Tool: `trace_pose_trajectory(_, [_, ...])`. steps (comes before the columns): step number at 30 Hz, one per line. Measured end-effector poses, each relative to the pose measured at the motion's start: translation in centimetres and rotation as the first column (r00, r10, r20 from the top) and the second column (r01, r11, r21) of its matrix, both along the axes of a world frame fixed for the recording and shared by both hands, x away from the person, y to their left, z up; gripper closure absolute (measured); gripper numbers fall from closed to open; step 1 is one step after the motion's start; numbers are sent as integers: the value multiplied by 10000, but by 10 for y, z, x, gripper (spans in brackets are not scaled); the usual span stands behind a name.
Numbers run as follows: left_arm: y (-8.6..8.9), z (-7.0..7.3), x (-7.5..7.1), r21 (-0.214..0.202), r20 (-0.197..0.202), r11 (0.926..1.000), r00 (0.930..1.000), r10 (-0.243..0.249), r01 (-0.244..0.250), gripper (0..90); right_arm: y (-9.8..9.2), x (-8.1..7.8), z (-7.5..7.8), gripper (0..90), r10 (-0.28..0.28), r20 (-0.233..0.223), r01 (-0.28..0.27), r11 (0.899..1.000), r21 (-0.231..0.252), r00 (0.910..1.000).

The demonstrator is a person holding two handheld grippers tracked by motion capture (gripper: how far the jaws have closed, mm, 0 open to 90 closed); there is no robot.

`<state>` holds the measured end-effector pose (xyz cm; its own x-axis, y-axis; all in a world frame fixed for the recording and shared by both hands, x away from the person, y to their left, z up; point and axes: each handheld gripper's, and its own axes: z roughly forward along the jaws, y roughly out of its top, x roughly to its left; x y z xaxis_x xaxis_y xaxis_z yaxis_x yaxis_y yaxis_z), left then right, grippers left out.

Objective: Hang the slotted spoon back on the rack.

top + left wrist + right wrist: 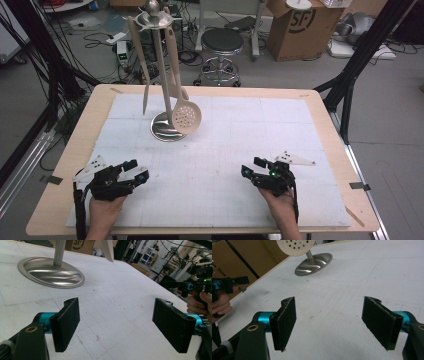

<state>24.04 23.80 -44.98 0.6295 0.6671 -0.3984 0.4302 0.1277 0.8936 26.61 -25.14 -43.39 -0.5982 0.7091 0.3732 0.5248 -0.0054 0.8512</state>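
Note:
A metal utensil stand (162,65) rises from its round base (167,127) at the back left of the white mat. A cream slotted spoon (186,117) and a cream spatula (145,75) hang from its top. My left gripper (137,169) rests low over the mat's front left, open, with nothing between its pads (68,317). My right gripper (252,166) sits at the front right, also open and empty. The left gripper view shows the base (50,271) and a cream utensil tip (108,250). The right gripper view shows the base (313,263) and the spoon head (295,246).
The white mat (240,130) covers a wooden table (85,130). Behind the table stand a black stool (222,42) and a cardboard box (300,25), with cables on the floor. Black frame legs (350,75) flank the table's right side.

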Motion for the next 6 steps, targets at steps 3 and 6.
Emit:
trace_pose_trajectory(3, [0, 0, -1, -50, -13, 10000, 10000, -58, 58, 224, 1, -1, 0, 273, -35, 6, 35, 10000, 0, 10000])
trace_pose_trajectory(6, [-1, 0, 0, -52, -23, 9999, 10000, -88, 88, 222, 1, -1, 0, 272, -56, -50, 56, 10000, -2, 10000])
